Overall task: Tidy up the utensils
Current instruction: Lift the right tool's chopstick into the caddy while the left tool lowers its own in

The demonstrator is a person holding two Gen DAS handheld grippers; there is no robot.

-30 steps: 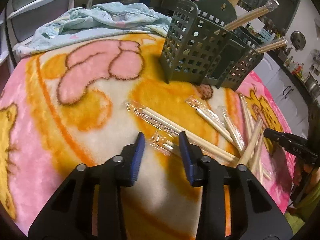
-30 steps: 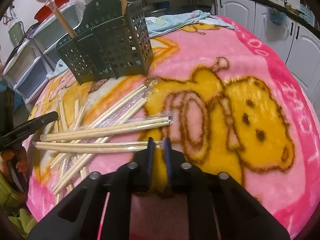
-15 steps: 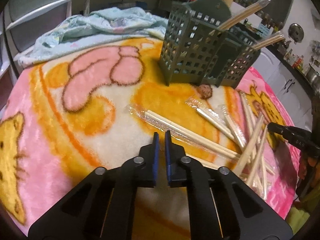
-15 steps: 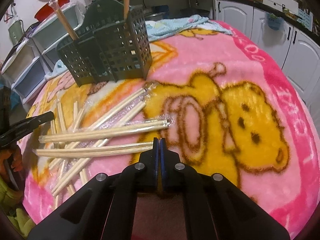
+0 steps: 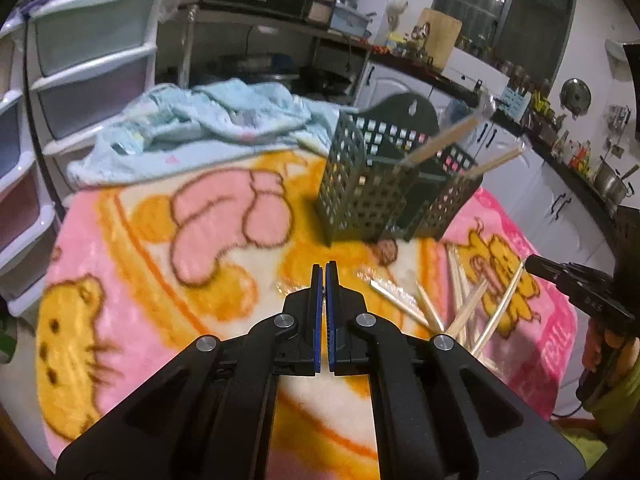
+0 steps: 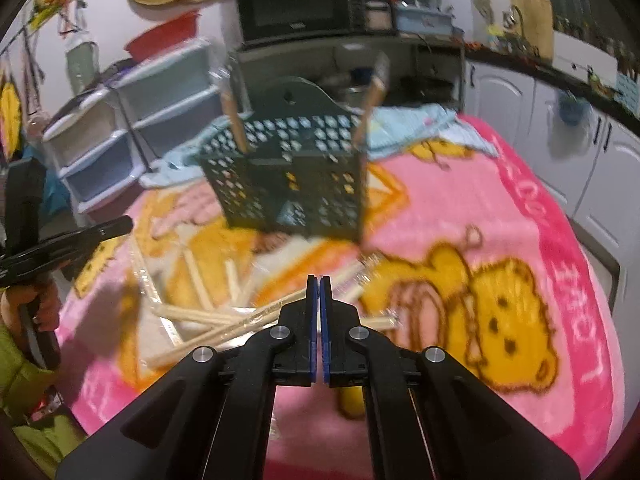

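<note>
A dark green slotted caddy stands on the blanket with two wrapped chopstick pairs leaning out of it. Several more wrapped pairs lie scattered in front of it. My left gripper is raised above the blanket, its pads pressed together on a thin wrapper end. The sticks of that pair are hidden behind my fingers. My right gripper is also raised and shut on the end of a wrapped pair that trails down to the left.
The pink and yellow cartoon blanket covers the table. A crumpled light blue cloth lies behind the caddy. Plastic drawers stand at the left and white cabinets at the right. A hand holds each gripper at the table's edge.
Both grippers closed on wrapper ends among the loose chopsticks, then rose from the blanket. Both views now tilt upward and show more of the room.
</note>
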